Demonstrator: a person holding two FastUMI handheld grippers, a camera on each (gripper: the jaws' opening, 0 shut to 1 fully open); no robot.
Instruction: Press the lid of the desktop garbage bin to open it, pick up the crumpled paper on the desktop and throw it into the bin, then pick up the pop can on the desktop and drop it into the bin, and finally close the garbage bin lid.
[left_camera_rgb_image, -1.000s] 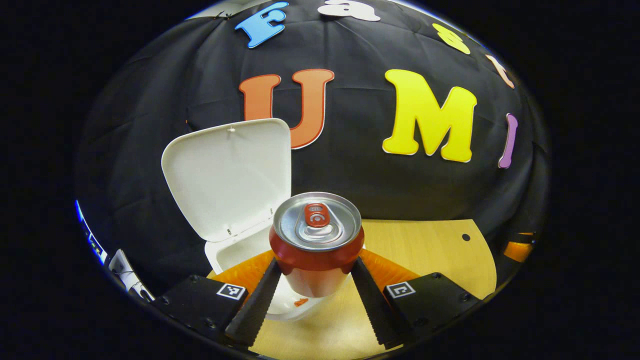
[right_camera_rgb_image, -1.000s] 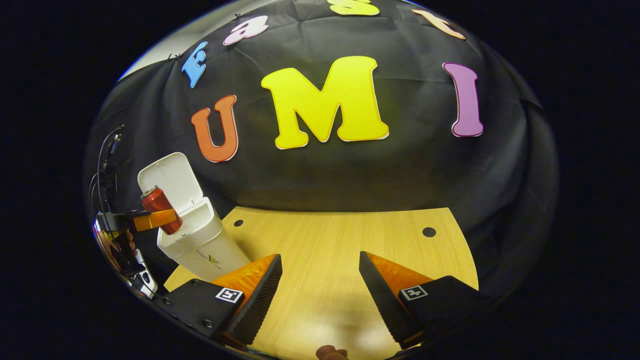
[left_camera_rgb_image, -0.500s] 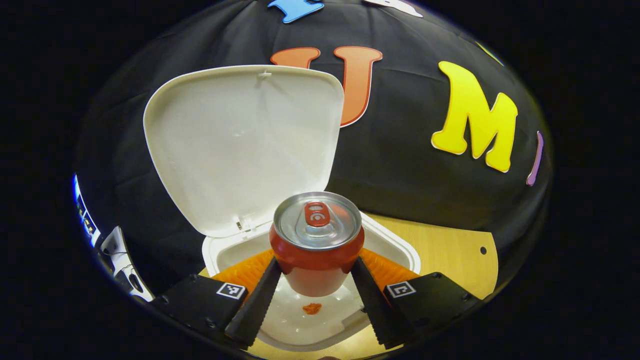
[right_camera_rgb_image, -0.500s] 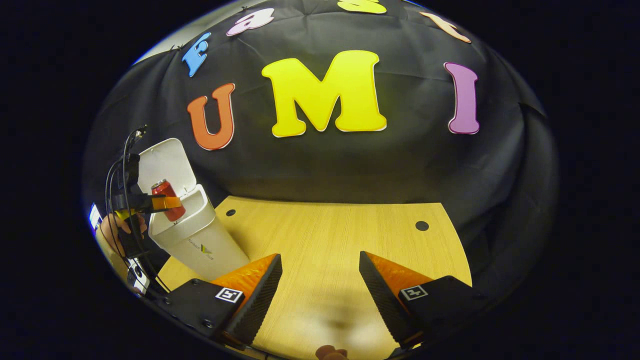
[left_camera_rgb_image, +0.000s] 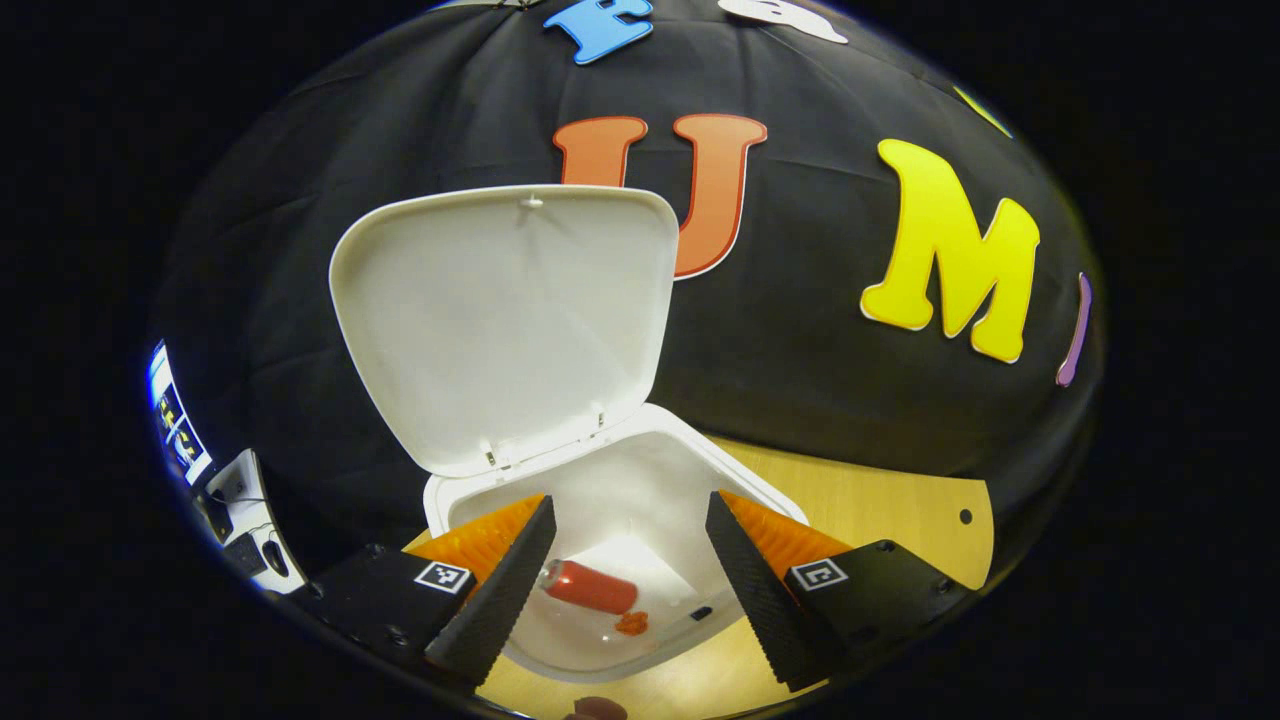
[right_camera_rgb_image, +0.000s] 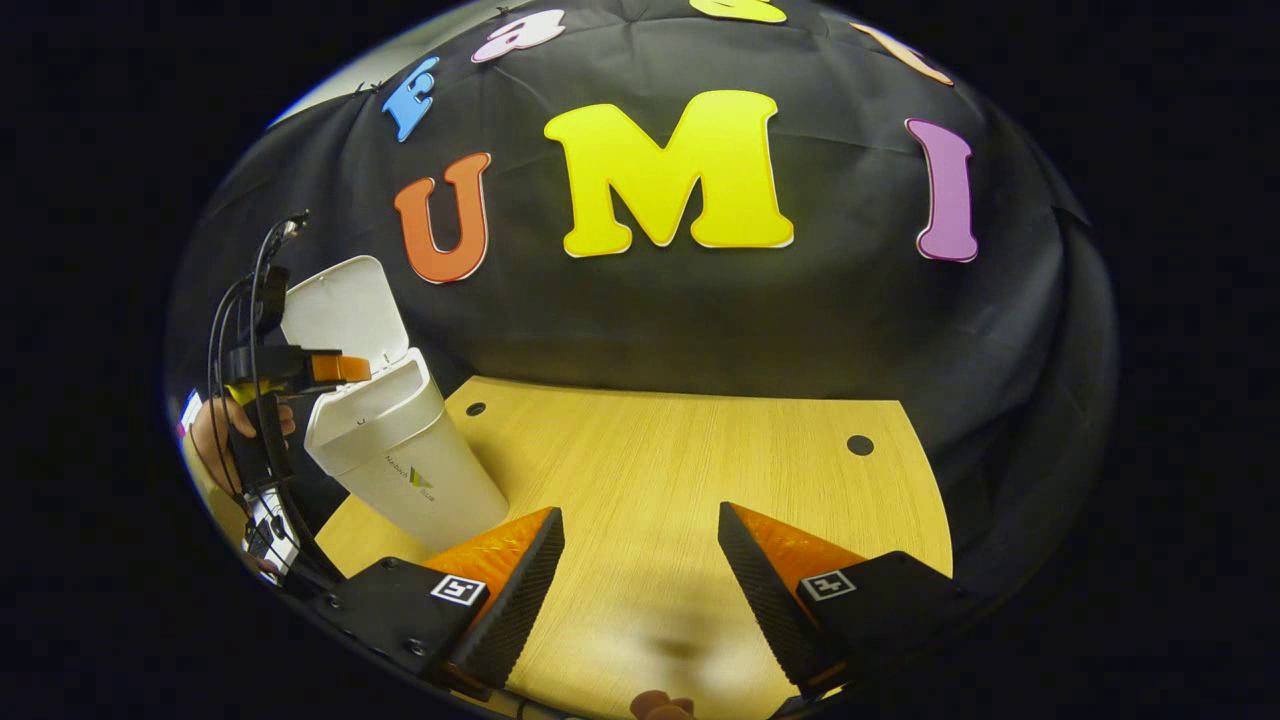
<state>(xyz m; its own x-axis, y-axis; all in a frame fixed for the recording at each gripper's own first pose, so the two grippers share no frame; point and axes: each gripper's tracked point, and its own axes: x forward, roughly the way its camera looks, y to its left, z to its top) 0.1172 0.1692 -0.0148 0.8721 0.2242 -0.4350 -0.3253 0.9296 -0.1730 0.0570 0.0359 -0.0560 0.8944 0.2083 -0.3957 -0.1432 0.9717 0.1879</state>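
Left gripper view: the can (left_camera_rgb_image: 590, 587), clamped half a second ago, is now seen lying inside the bin (left_camera_rgb_image: 640, 480) below the left gripper (left_camera_rgb_image: 625, 580), whose fingers are spread and empty; an orange scrap (left_camera_rgb_image: 631, 623) beside it is possibly the paper. The lid (left_camera_rgb_image: 500, 320) remains to be closed. The right gripper (right_camera_rgb_image: 640, 590) is held open, empty, over the table (right_camera_rgb_image: 680, 480)

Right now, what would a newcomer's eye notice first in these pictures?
The tall white plastic bin at the wooden table's left edge, its lid raised. Inside lies a red pop can on its side, below the open left gripper.
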